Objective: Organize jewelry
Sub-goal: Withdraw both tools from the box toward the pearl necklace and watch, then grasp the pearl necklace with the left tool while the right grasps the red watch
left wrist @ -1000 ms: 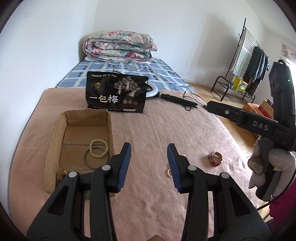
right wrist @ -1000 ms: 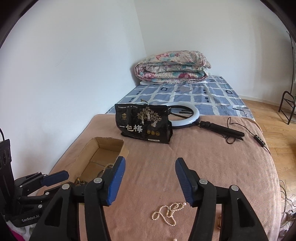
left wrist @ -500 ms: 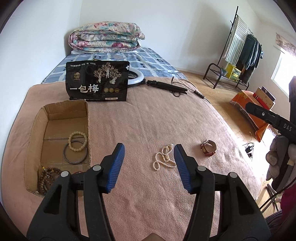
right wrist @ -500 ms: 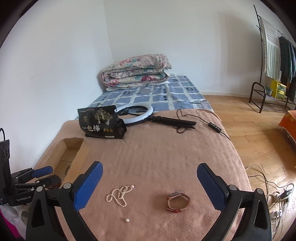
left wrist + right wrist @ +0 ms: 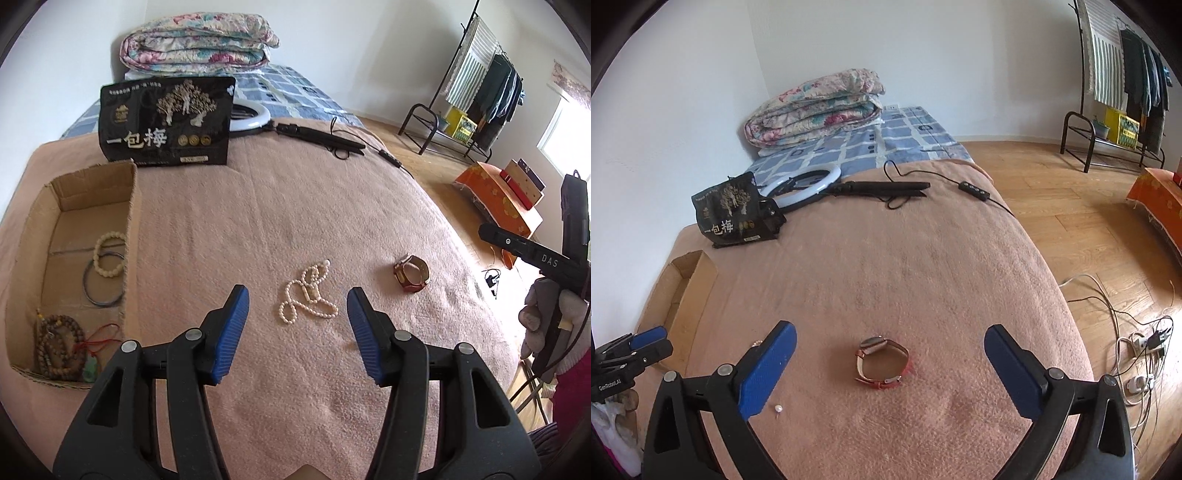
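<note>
A white pearl necklace (image 5: 308,293) lies loose on the pink blanket, just ahead of my open, empty left gripper (image 5: 297,306). A red-strapped wristwatch (image 5: 412,274) lies to its right; in the right wrist view the watch (image 5: 882,362) sits between the fingers of my wide-open, empty right gripper (image 5: 890,347). A single loose pearl (image 5: 778,408) lies near the right gripper's left finger. A cardboard box (image 5: 133,206) at the left holds a cream bead bracelet (image 5: 107,253), a dark bangle (image 5: 103,284) and brown prayer beads (image 5: 59,343).
A black snack bag (image 5: 166,122) stands behind the box. A ring light (image 5: 801,184) with its black stand and cable lies at the far end. A folded quilt (image 5: 816,107) sits beyond. The blanket's right edge drops to a wooden floor with cables (image 5: 1137,343).
Both grippers have swung right and tilted down. The left gripper has opened wider and closed in on the necklace. The right gripper has opened wide and now frames the watch.
</note>
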Available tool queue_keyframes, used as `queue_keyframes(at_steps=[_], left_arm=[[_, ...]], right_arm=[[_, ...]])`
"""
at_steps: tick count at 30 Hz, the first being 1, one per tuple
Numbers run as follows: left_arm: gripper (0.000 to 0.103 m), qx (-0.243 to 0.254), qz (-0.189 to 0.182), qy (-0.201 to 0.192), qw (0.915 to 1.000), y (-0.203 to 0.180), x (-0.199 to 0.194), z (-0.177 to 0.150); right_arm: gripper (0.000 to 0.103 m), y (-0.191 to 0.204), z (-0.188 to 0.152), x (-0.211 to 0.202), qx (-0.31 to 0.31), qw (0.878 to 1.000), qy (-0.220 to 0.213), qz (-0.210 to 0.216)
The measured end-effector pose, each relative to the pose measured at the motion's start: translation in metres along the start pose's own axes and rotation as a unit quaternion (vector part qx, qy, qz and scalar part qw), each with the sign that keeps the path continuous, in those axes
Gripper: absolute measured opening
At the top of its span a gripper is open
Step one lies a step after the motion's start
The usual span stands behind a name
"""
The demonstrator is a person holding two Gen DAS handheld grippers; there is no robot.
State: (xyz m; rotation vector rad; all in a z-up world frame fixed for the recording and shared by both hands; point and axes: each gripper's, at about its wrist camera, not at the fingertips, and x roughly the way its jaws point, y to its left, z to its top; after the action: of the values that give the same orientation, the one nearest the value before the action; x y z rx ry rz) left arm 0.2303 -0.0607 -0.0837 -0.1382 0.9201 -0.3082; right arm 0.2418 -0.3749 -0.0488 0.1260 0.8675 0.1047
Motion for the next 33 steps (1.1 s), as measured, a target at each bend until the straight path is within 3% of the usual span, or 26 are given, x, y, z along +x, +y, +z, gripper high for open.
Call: queue_keyframes(at_steps=[13,33], left_arm=[[0.057,0.003,-0.018,0.057,0.9982,-0.018,0.064,-0.007],[0.057,0.010,0.030,0.101,0.9943,-0.023,0.140,-0.001]], right_arm=[[0.103,0.012,-0.019,0.038,-0.038,0.998,0.052,0.005],[0.103,0.019,-0.028,0.081,-0.079,0.994,0.082,-0.009]])
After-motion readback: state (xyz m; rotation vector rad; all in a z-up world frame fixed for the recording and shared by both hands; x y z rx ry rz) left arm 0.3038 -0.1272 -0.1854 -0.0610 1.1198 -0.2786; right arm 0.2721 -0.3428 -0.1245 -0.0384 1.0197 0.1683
